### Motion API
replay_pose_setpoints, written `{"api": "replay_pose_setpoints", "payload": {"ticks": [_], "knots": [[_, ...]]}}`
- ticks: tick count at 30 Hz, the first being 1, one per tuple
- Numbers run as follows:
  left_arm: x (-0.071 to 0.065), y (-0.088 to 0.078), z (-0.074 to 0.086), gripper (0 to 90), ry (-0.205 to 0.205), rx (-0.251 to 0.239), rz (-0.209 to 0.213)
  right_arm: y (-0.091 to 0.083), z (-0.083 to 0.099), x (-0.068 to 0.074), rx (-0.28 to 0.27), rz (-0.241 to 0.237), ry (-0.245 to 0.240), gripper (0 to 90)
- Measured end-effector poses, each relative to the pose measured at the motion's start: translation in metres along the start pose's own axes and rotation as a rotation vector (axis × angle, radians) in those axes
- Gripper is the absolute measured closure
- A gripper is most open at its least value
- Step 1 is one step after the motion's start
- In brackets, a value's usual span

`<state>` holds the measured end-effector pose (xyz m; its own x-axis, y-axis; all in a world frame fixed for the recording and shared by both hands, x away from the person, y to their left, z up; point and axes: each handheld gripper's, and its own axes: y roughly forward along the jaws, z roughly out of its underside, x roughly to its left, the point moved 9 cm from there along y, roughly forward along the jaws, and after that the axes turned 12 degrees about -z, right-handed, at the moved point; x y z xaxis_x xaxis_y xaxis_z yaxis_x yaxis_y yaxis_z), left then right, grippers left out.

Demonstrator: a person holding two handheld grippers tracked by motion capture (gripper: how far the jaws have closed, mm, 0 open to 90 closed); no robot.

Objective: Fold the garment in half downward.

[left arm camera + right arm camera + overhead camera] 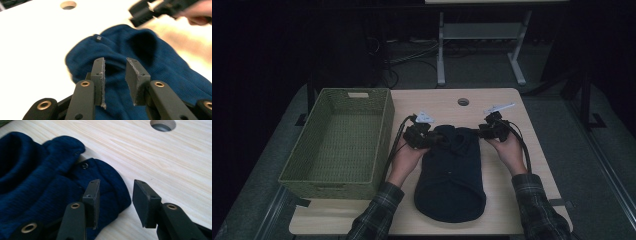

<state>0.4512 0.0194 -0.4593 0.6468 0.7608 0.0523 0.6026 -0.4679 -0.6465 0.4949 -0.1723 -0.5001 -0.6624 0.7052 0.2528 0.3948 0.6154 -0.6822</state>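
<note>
A dark blue knitted garment (pixel 450 172) lies folded lengthwise in the middle of the table, its collar end pointing away from me. My left gripper (pixel 432 139) hovers at the garment's far left corner, open, with its jaws over the blue cloth (pixel 150 62). At the far right corner my right gripper (pixel 482 132) stands open; one jaw is over the cloth's edge (pixel 110 182) and the other over bare wood. The garment shows small snaps (pixel 85 165) near the collar. In the left gripper view the right gripper (pixel 155 11) shows blurred at the top.
A green woven basket (pixel 382 130) stands empty on the table's left side, close to my left hand. A round cable hole (pixel 463 102) sits in the tabletop beyond the garment. Another table's legs (pixel 441 55) stand on the floor farther back.
</note>
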Motion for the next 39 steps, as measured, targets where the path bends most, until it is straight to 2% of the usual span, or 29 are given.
{"api": "replay_pose_setpoints", "payload": {"ticks": [2,5,10,13,15,19,23,25,29,33,35,36,39], "knots": [[0.007,0.01,-0.004,68.4,-0.02,0.002,-0.003,0.001,0.001,-0.004,0.0,0.003,0.008,56.8],[0.02,0.026,-0.007,68.4,-0.002,0.021,-0.036,0.004,0.002,-0.008,0.001,0.005,0.019,56.8],[0.038,0.052,-0.014,68.0,-0.014,0.034,-0.065,0.011,0.003,-0.013,-0.008,-0.002,0.045,56.8],[0.047,0.068,-0.013,64.8,0.004,0.068,-0.097,0.014,0.005,-0.014,-0.003,-0.002,0.054,56.7],[0.05,0.078,-0.01,62.0,-0.014,0.093,-0.077,0.016,0.005,-0.016,0.001,0.003,0.059,56.1],[0.047,0.092,0.002,58.1,-0.009,0.151,-0.035,0.019,0.008,-0.019,0.007,-0.005,0.073,55.7],[0.044,0.096,0.009,57.3,-0.015,0.173,-0.004,0.024,0.012,-0.018,0.029,-0.032,0.068,56.1],[0.043,0.097,0.011,59.0,-0.026,0.184,0.009,0.027,0.014,-0.017,0.04,-0.048,0.081,57.5],[0.04,0.097,0.014,63.2,-0.028,0.198,0.034,0.03,0.015,-0.014,0.052,-0.077,0.062,68.1],[0.038,0.095,0.015,73.1,-0.032,0.21,0.056,0.031,0.015,-0.012,0.057,-0.107,0.057,76.5],[0.038,0.094,0.014,76.7,-0.031,0.209,0.054,0.03,0.014,-0.012,0.057,-0.11,0.05,78.2],[0.039,0.092,0.014,78.1,-0.018,0.22,0.054,0.03,0.014,-0.012,0.056,-0.106,0.04,79.1],[0.043,0.086,0.011,79.6,-0.019,0.199,0.03,0.027,0.009,-0.011,0.044,-0.077,0.015,80.0]]}}
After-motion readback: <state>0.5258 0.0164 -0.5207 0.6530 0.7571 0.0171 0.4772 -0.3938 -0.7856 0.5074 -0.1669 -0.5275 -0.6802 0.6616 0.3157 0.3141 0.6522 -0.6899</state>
